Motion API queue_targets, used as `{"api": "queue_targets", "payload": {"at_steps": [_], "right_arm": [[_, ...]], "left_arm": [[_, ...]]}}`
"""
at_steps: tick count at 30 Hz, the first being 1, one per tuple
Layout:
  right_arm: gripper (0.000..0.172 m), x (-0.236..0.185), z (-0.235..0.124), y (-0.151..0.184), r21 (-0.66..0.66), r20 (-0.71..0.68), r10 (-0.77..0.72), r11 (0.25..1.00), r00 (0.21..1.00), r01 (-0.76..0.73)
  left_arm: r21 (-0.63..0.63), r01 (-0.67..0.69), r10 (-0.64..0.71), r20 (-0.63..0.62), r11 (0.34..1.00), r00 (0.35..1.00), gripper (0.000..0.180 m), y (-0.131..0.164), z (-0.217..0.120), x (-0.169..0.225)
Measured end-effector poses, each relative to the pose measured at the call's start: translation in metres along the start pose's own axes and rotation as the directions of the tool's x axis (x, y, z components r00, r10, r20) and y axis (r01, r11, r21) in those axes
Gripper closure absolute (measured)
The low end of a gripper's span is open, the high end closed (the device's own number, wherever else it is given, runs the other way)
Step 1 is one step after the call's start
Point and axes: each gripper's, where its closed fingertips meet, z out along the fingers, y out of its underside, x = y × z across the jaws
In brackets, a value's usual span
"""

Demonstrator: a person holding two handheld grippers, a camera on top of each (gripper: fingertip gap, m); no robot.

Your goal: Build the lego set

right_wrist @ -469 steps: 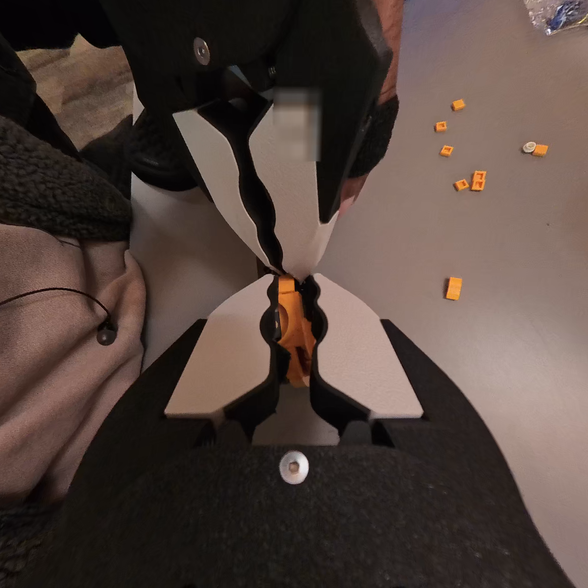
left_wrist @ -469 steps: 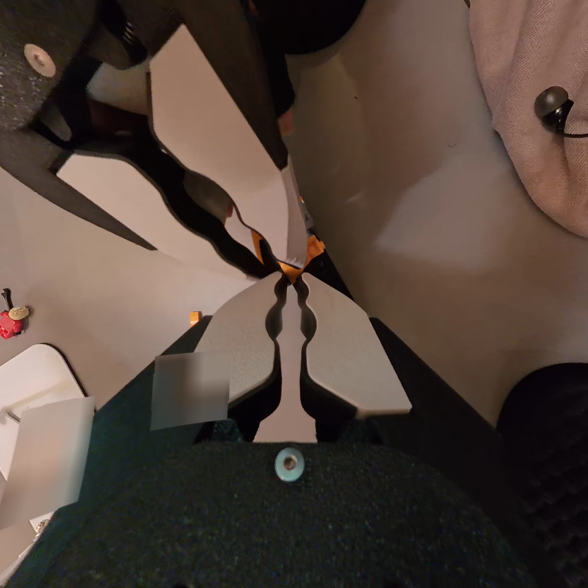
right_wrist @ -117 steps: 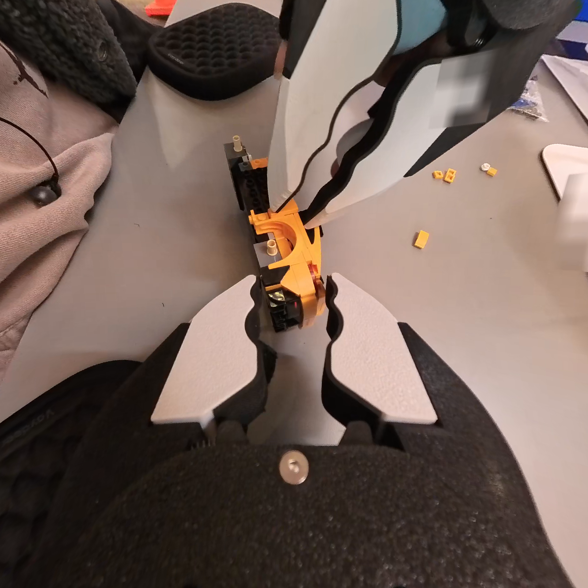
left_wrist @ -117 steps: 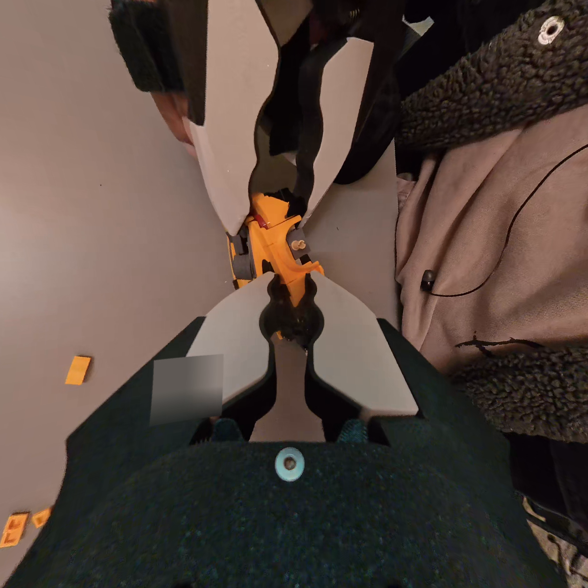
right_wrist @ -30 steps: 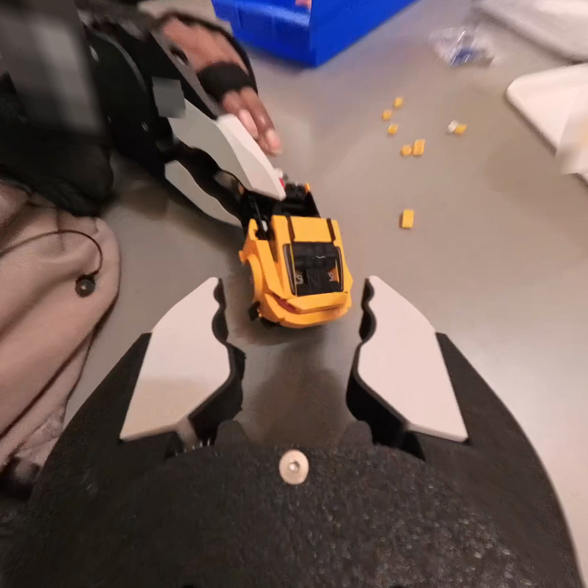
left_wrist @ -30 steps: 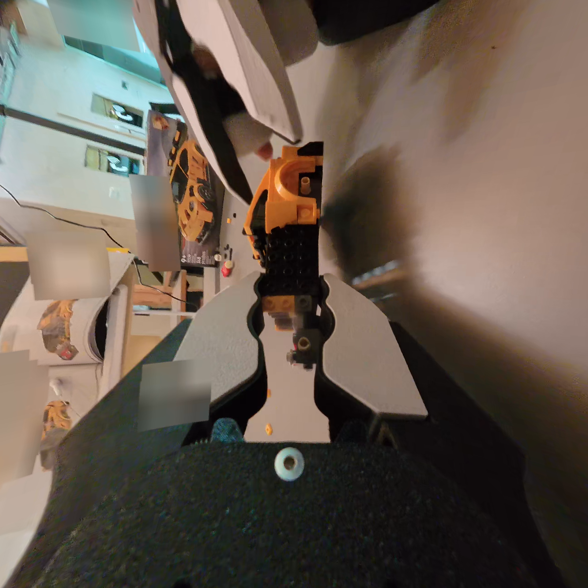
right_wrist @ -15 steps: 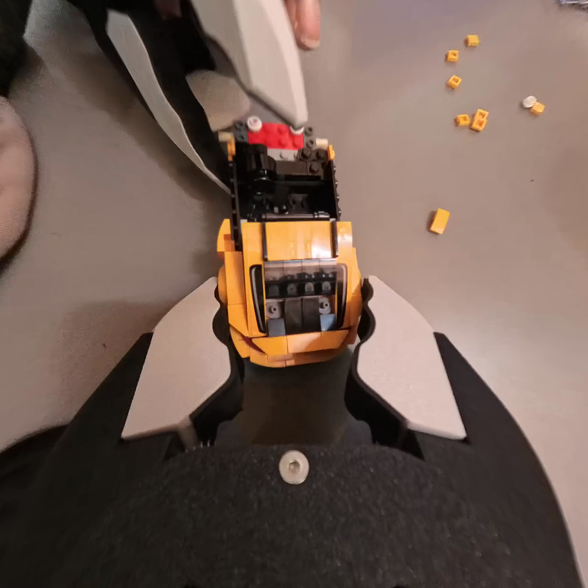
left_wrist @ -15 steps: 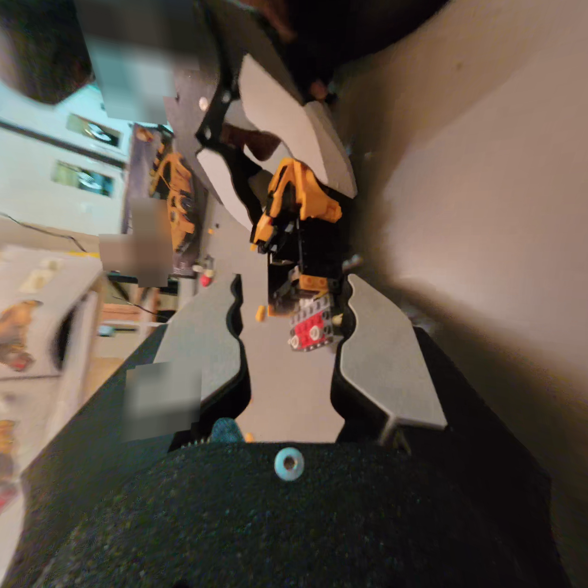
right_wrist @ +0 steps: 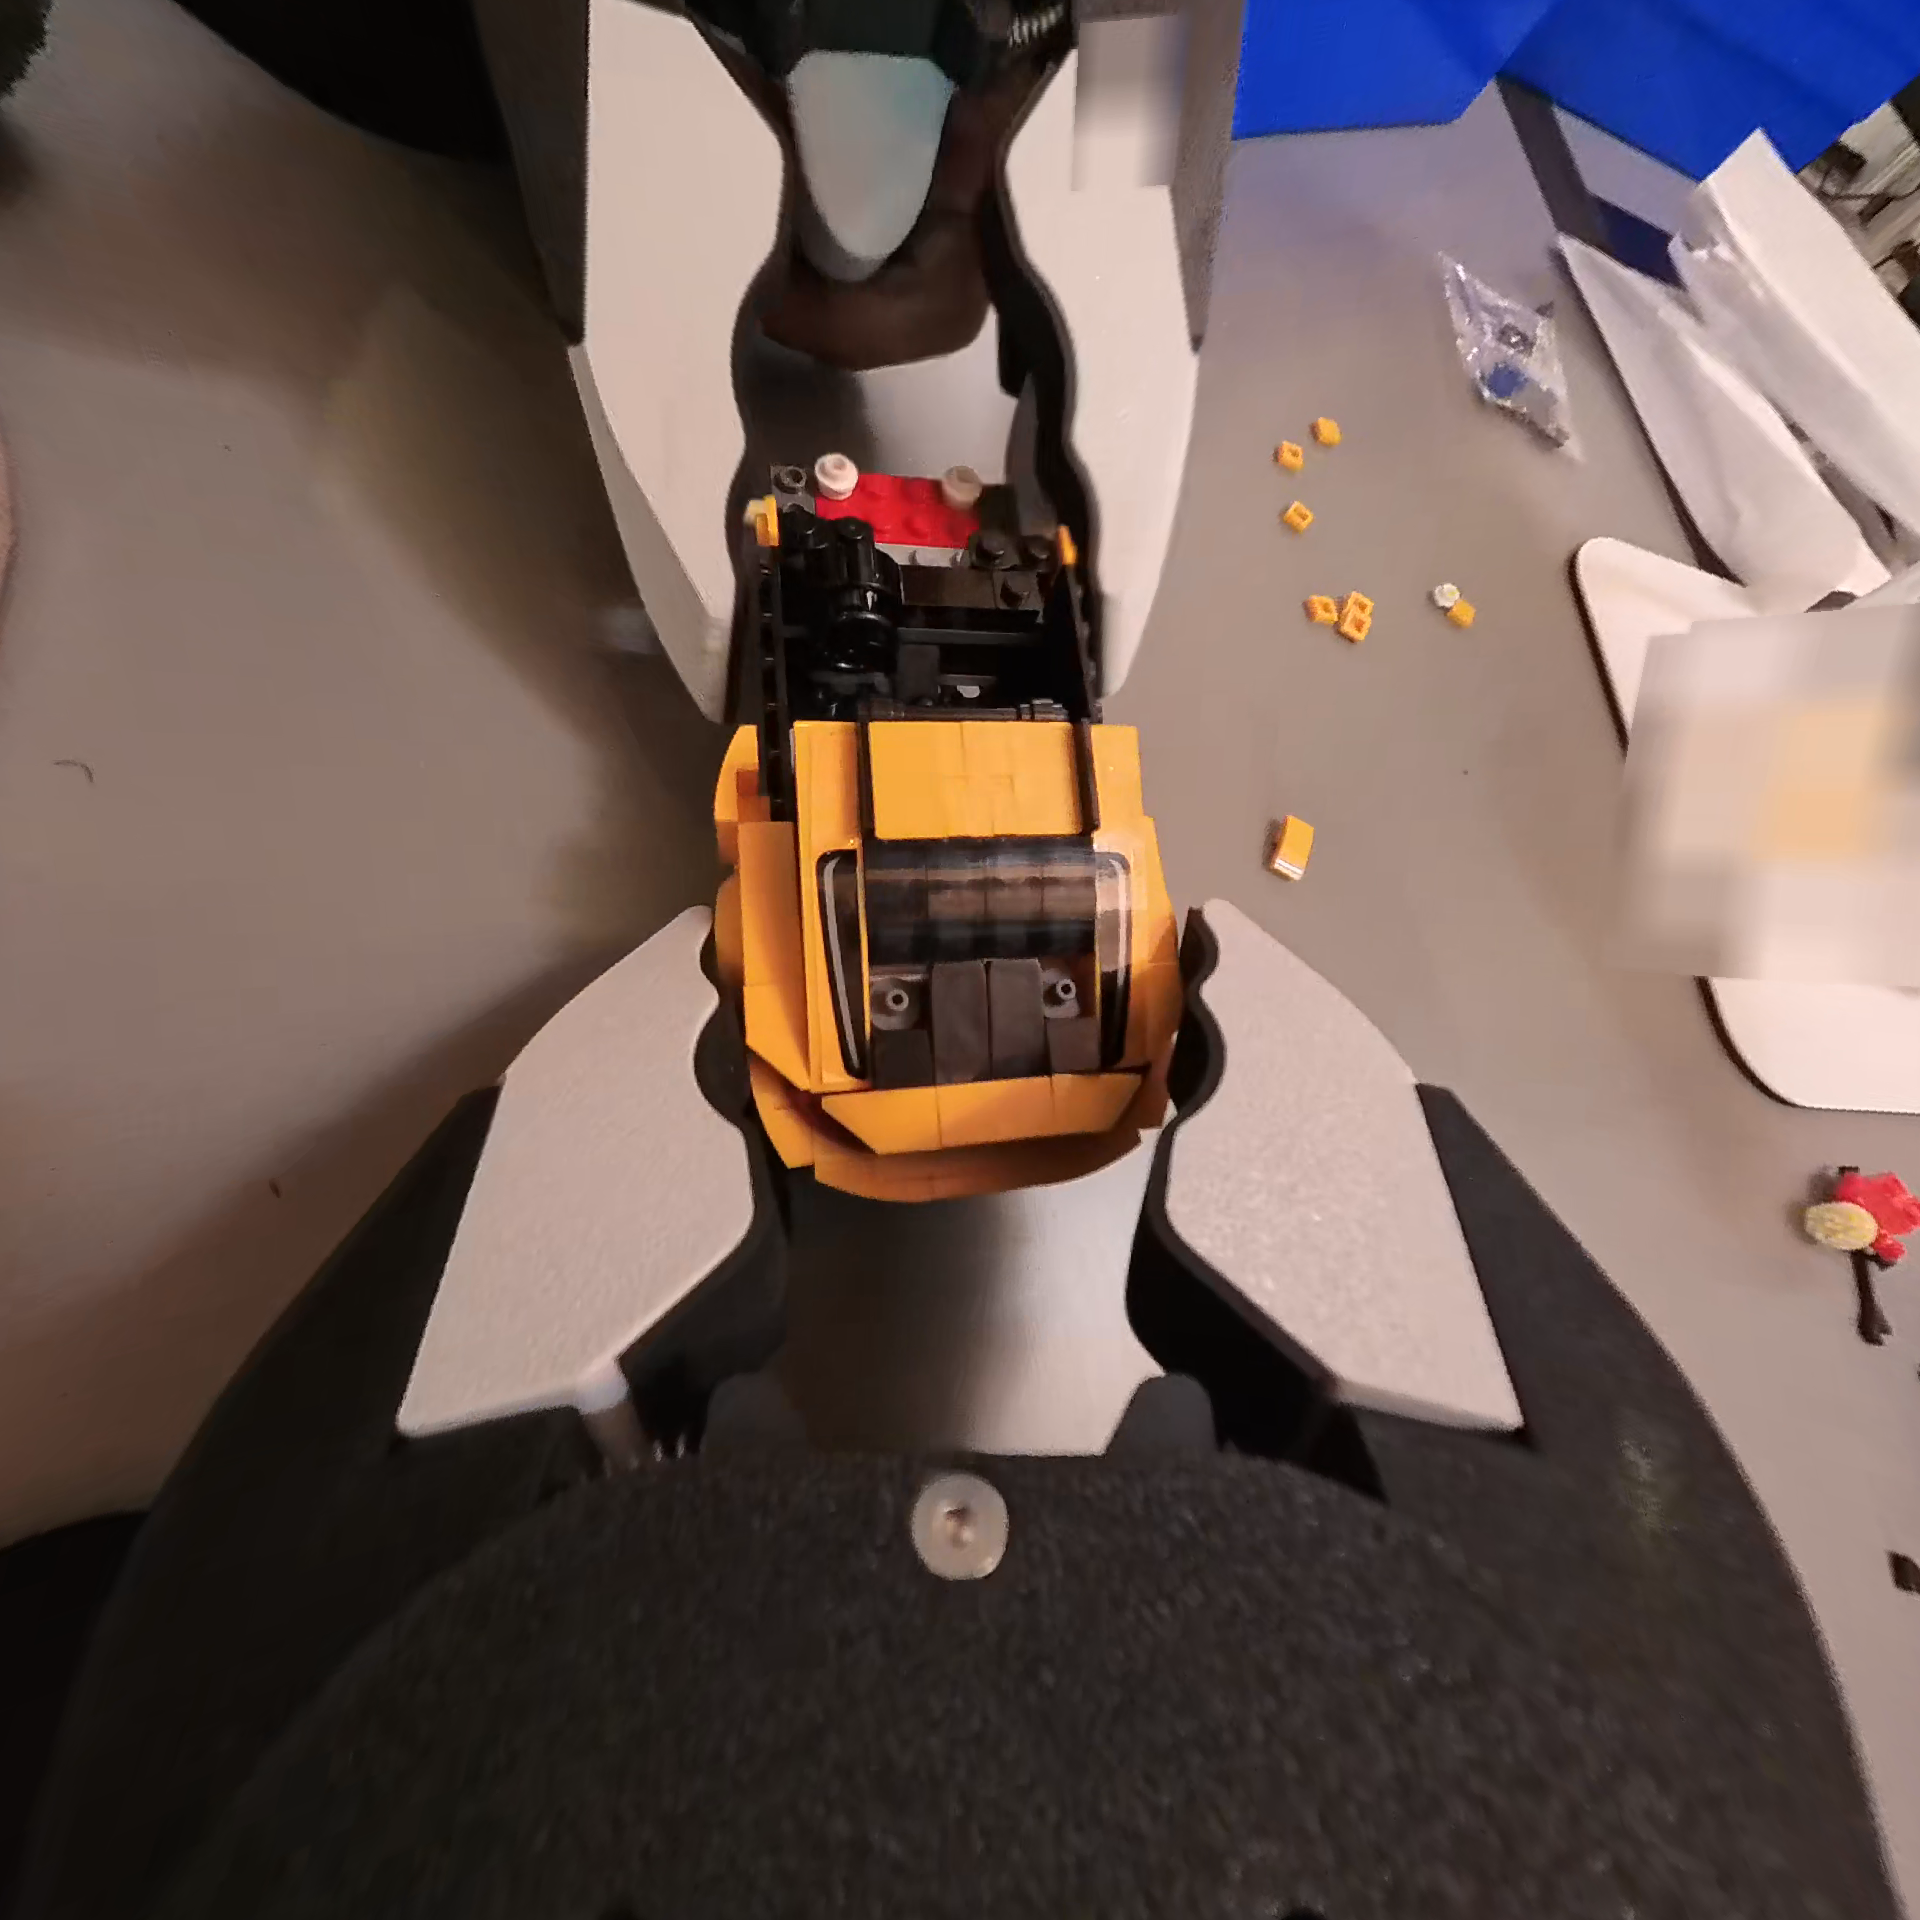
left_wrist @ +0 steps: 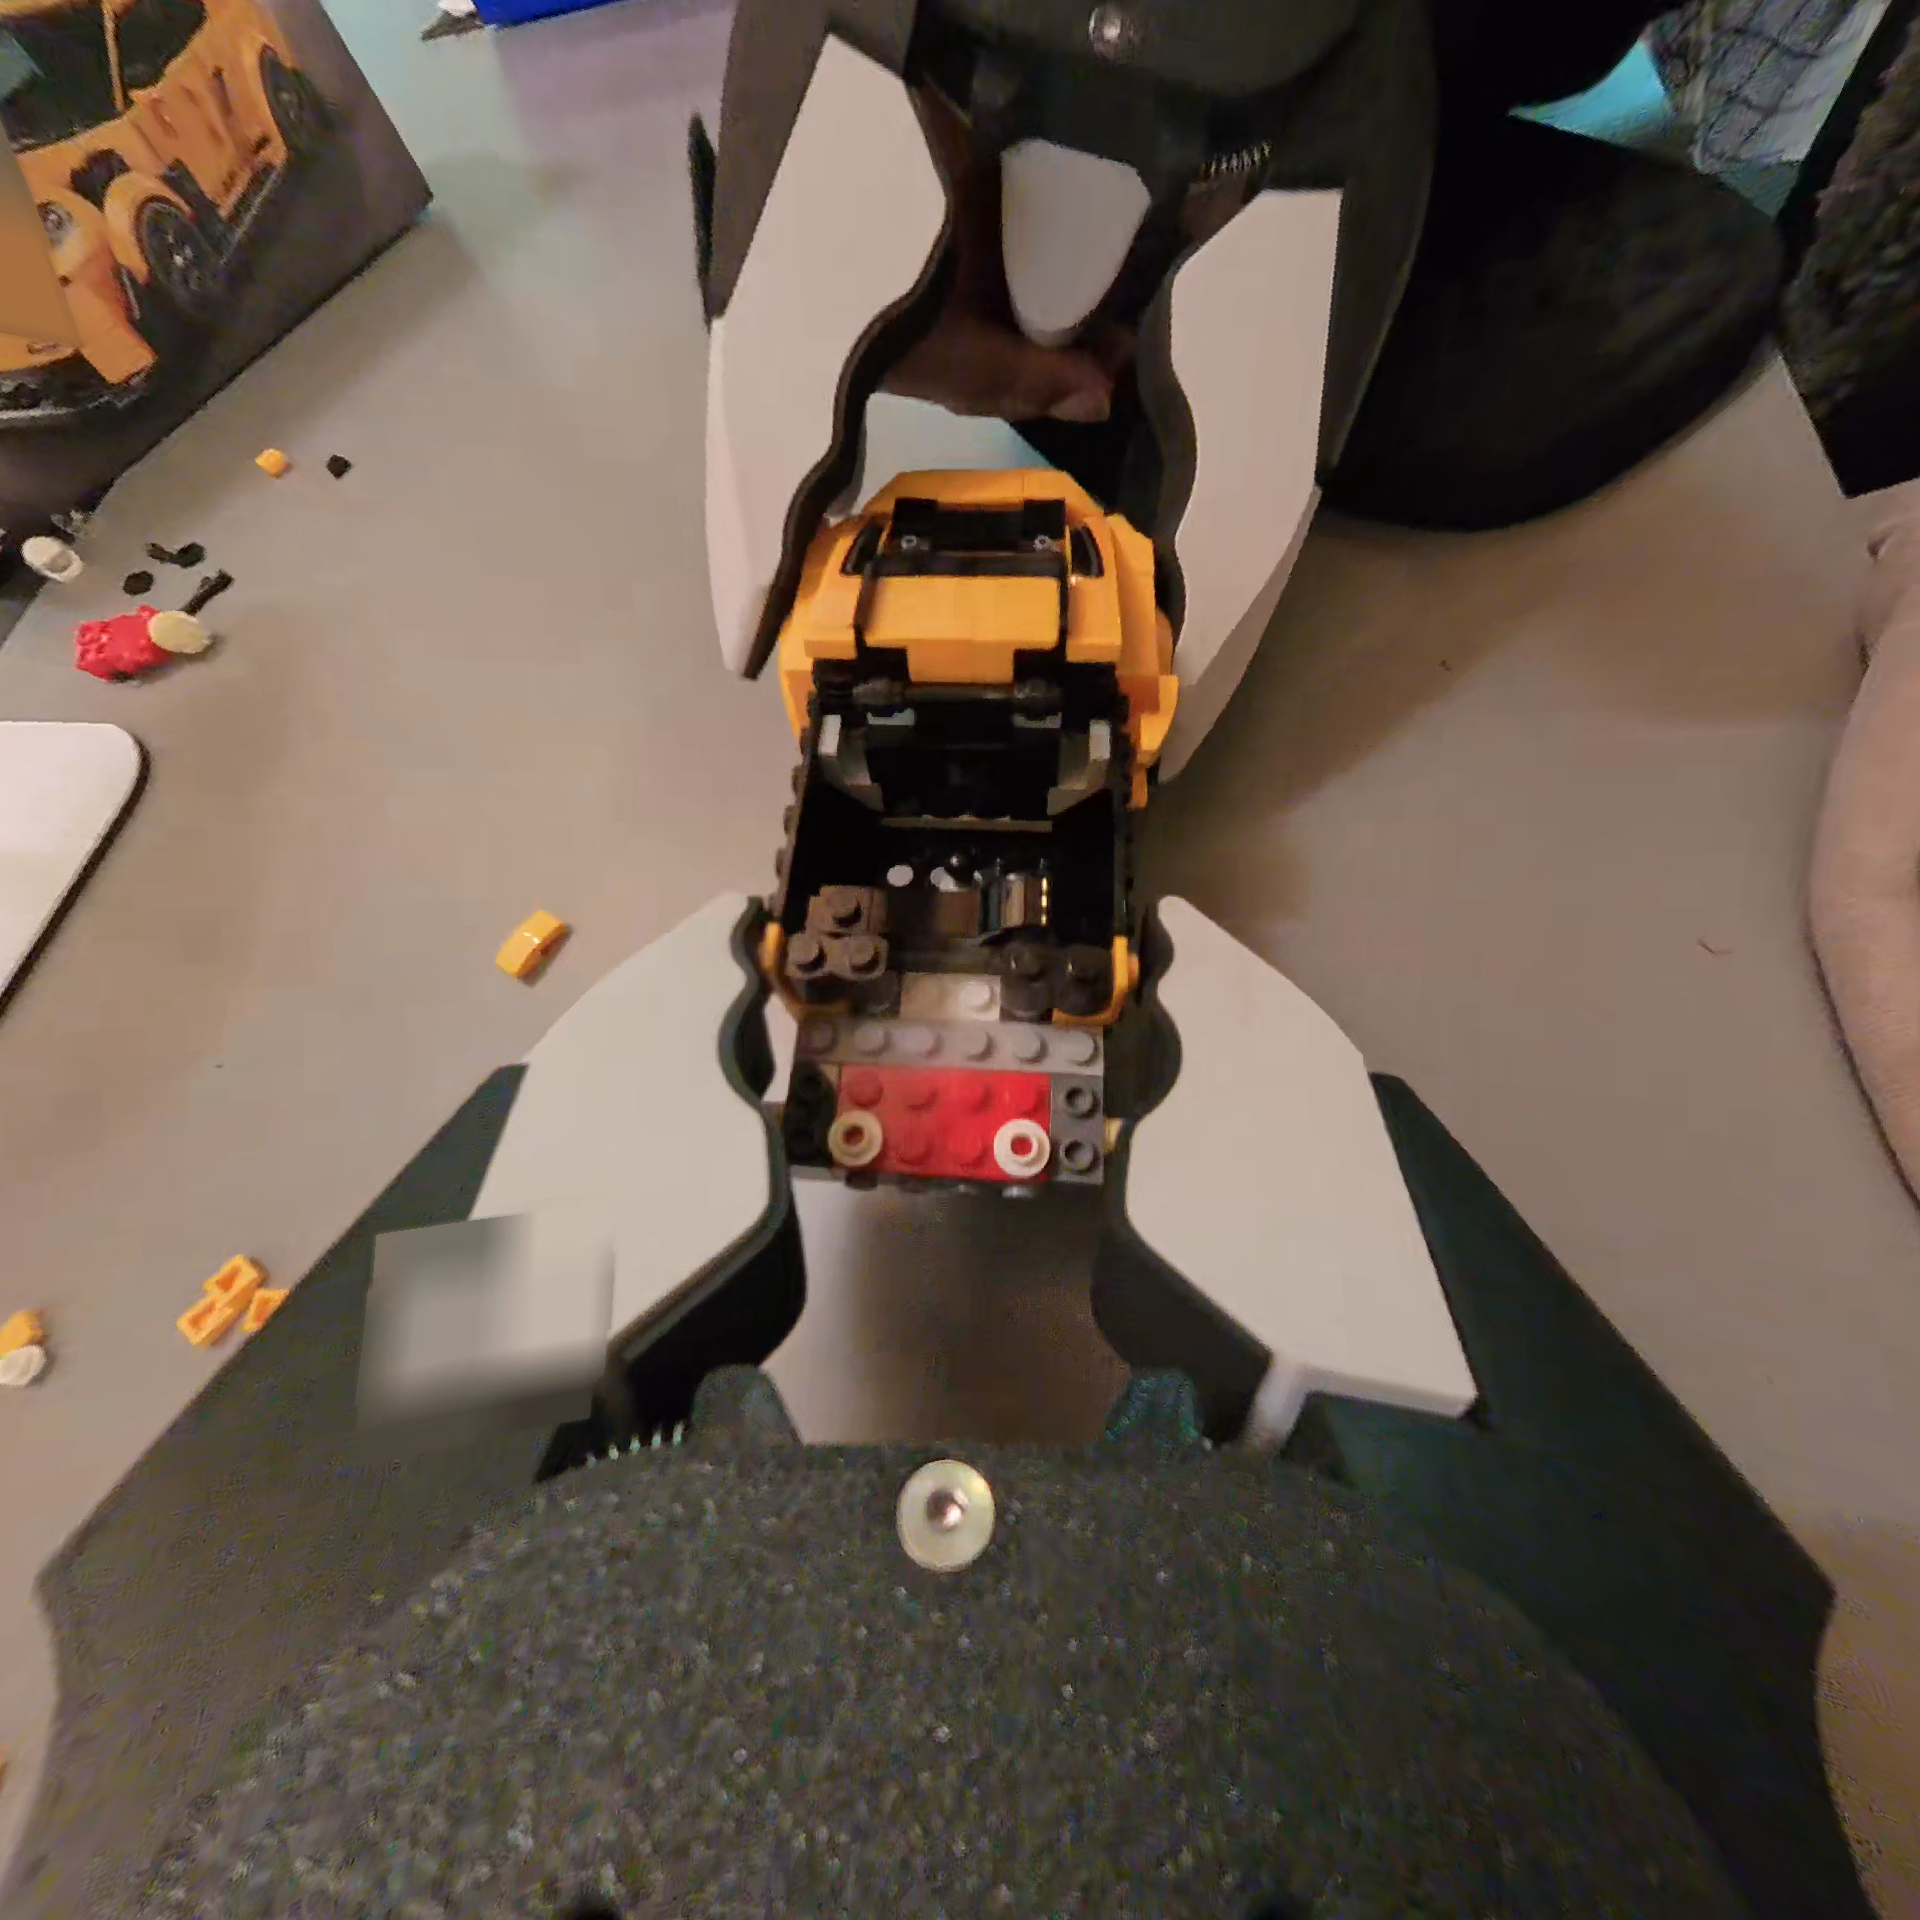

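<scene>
An orange and black brick-built car rests on the grey table. Its unfinished end, with red and grey plates, points at my left gripper. That gripper is open, and the car's open end lies between its fingers, close to both pads. In the right wrist view the car's orange end lies between the fingers of my right gripper, which stands wide open around it. Each gripper shows in the other's view, at the car's far end: the right and the left.
Loose orange pieces and a small red piece lie on the table. A box picturing the car stands far left. There are white trays, a blue bin, a clear bag and pinkish cloth.
My left jaws opened and let go of the car, which had been held on its side. It now sits flat on the table. My open right gripper moved in around its orange end.
</scene>
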Motion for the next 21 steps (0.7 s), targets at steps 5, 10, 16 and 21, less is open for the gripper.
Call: {"api": "queue_targets", "payload": {"at_steps": [5,10,16,21], "right_arm": [[0.091,0.0,0.003,0.005,-0.025,-0.009,0.002,1.0,1.0,-0.002],[0.081,-0.003,0.007,0.005,-0.073,0.02,0.076,0.995,0.997,-0.075],[0.087,0.0,0.013,0.0,-0.117,0.005,0.106,0.988,0.994,-0.104],[0.089,0.001,0.015,-0.002,-0.126,0.021,0.117,0.986,0.993,-0.113]], "left_arm": [[0.0,0.0,0.0,0.033,1.0,0.999,0.116,-0.001,-0.001,-0.003],[-0.047,-0.039,0.042,0.072,0.998,0.997,0.116,0.004,-0.001,-0.005],[-0.072,-0.04,0.047,0.1,0.997,0.994,0.116,0.004,-0.002,-0.007],[-0.087,-0.029,0.038,0.108,0.996,0.993,0.116,0.007,-0.004,-0.008]]}}
